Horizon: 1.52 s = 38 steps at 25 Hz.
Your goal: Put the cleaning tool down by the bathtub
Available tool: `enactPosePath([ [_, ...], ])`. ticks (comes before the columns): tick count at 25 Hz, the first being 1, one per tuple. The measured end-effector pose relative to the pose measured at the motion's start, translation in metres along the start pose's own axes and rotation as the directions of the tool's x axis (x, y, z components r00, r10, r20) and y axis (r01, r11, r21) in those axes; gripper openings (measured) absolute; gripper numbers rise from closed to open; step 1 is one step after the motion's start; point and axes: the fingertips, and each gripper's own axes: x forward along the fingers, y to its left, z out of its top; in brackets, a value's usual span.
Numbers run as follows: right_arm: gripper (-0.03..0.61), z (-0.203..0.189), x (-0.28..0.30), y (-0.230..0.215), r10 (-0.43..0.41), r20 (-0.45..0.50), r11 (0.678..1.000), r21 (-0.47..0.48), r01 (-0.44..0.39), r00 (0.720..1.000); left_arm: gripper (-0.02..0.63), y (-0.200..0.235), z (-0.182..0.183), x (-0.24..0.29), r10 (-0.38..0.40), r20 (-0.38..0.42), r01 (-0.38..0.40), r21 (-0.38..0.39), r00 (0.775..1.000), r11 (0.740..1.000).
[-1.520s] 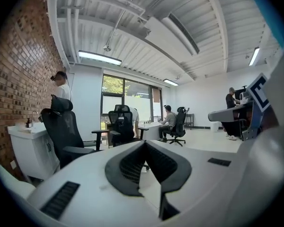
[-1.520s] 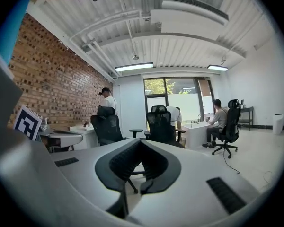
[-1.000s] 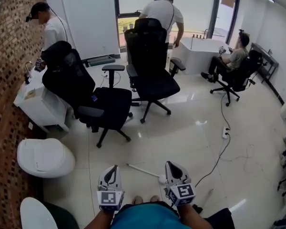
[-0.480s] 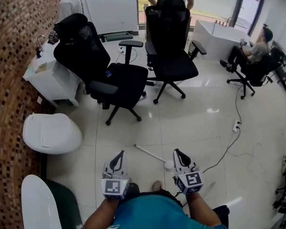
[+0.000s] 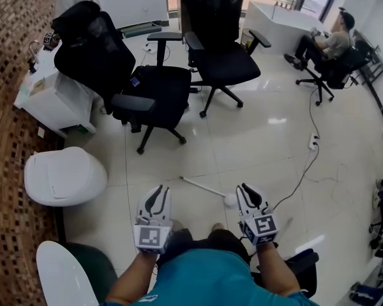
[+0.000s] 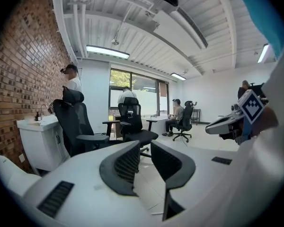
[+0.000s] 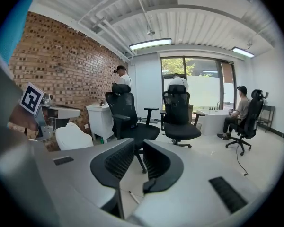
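Head view: poised low beside cleaning tool [image 5: 204,187], flat on tile [image 5: 242,139] well apart from bathtub [image 5: 274,18], left gripper [image 5: 155,193] parted, right gripper [image 5: 249,193] with jaws just opening, both empty, suiting pickup or release.

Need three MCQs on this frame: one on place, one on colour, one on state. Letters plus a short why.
1. Where does the white long-handled cleaning tool lie?
A. in the bathtub
B. on the pale tile floor in front of the person
C. on a chair seat

2. What colour is the closed oval toilet by the brick wall?
A. white
B. black
C. teal

3. How does the left gripper stand?
A. shut on the tool's handle
B. shut on a cable
C. jaws apart, nothing between them

Key: B, the head view shows it flat on the tiles; A, its lid is white; C, the left gripper view shows bare floor through the gap.
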Motion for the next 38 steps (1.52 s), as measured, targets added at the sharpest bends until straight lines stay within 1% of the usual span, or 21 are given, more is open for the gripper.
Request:
enactPosePath([
  [2, 0.089, -0.007, 0.005, 0.002, 0.011, -0.003, 1.0, -0.008, -0.011, 1.0, 0.074, 0.001, -0.008, 0.003, -0.014, 0.003, 0.014, 0.001, 1.0, 1.0],
  [4, 0.092, -0.019, 0.013, 0.005, 0.041, -0.023, 0.999, 0.001, -0.041, 0.999, 0.082, 0.001, -0.02, 0.005, -0.015, 0.004, 0.015, 0.003, 1.0, 1.0],
  [6, 0.092, -0.038, 0.024, 0.005, 0.074, -0.052, 0.997, -0.002, -0.074, 0.996, 0.085, 0.004, -0.033, 0.008, 0.003, 0.009, -0.003, 0.008, 1.0, 1.0],
  [9, 0.092, -0.067, 0.049, 0.001, 0.119, -0.08, 0.991, -0.055, -0.123, 0.99, 0.084, 0.01, -0.058, 0.016, 0.039, 0.021, -0.039, 0.014, 0.999, 0.999],
  [12, 0.098, -0.1, 0.084, 0.003, 0.168, -0.102, 0.977, -0.114, -0.179, 0.981, 0.084, 0.023, -0.097, 0.033, 0.062, 0.01, -0.062, 0.021, 0.998, 0.998],
  [15, 0.098, -0.137, 0.122, 0.011, 0.215, -0.131, 0.961, -0.148, -0.234, 0.968, 0.084, 0.037, -0.147, 0.054, 0.076, -0.011, -0.076, 0.003, 0.997, 0.997],
  [18, 0.098, -0.183, 0.158, 0.018, 0.248, -0.153, 0.949, -0.161, -0.271, 0.957, 0.084, 0.05, -0.2, 0.074, 0.072, -0.03, -0.072, -0.004, 0.997, 0.997],
  [19, 0.109, -0.2, 0.169, 0.019, 0.254, -0.164, 0.946, -0.163, -0.28, 0.953, 0.084, 0.054, -0.218, 0.081, 0.069, -0.037, -0.07, -0.006, 0.997, 0.998],
  [23, 0.112, -0.279, 0.212, 0.021, 0.271, -0.215, 0.936, -0.17, -0.309, 0.938, 0.083, 0.07, -0.298, 0.107, 0.069, -0.059, -0.07, -0.013, 0.996, 0.997],
  [25, 0.118, -0.32, 0.231, 0.024, 0.28, -0.25, 0.933, -0.155, -0.324, 0.927, 0.055, 0.074, -0.336, 0.123, 0.074, -0.055, -0.075, -0.006, 0.996, 0.997],
  [27, 0.118, -0.36, 0.247, 0.025, 0.289, -0.276, 0.933, -0.133, -0.334, 0.917, 0.003, 0.074, -0.37, 0.137, 0.079, -0.051, -0.08, -0.01, 0.996, 0.997],
  [28, 0.118, -0.379, 0.255, 0.025, 0.292, -0.283, 0.932, -0.13, -0.338, 0.913, 0.002, 0.075, -0.386, 0.143, 0.08, -0.048, -0.081, -0.008, 0.996, 0.997],
  [31, 0.118, -0.433, 0.277, 0.023, 0.301, -0.308, 0.923, -0.142, -0.356, 0.902, 0.002, 0.076, -0.425, 0.156, 0.077, -0.02, -0.077, -0.005, 0.997, 0.997],
  [34, 0.124, -0.486, 0.295, 0.021, 0.319, -0.338, 0.908, -0.159, -0.388, 0.885, 0.002, 0.077, -0.464, 0.162, 0.065, -0.037, -0.066, -0.019, 0.997, 0.998],
  [36, 0.124, -0.52, 0.31, 0.021, 0.329, -0.354, 0.897, -0.171, -0.407, 0.875, 0.002, 0.081, -0.487, 0.166, 0.076, -0.048, -0.076, 0.008, 0.996, 0.997],
  [38, 0.129, -0.558, 0.321, 0.018, 0.341, -0.384, 0.885, -0.176, -0.43, 0.858, 0.002, 0.081, -0.504, 0.166, 0.105, -0.049, -0.103, 0.034, 0.993, 0.994],
])
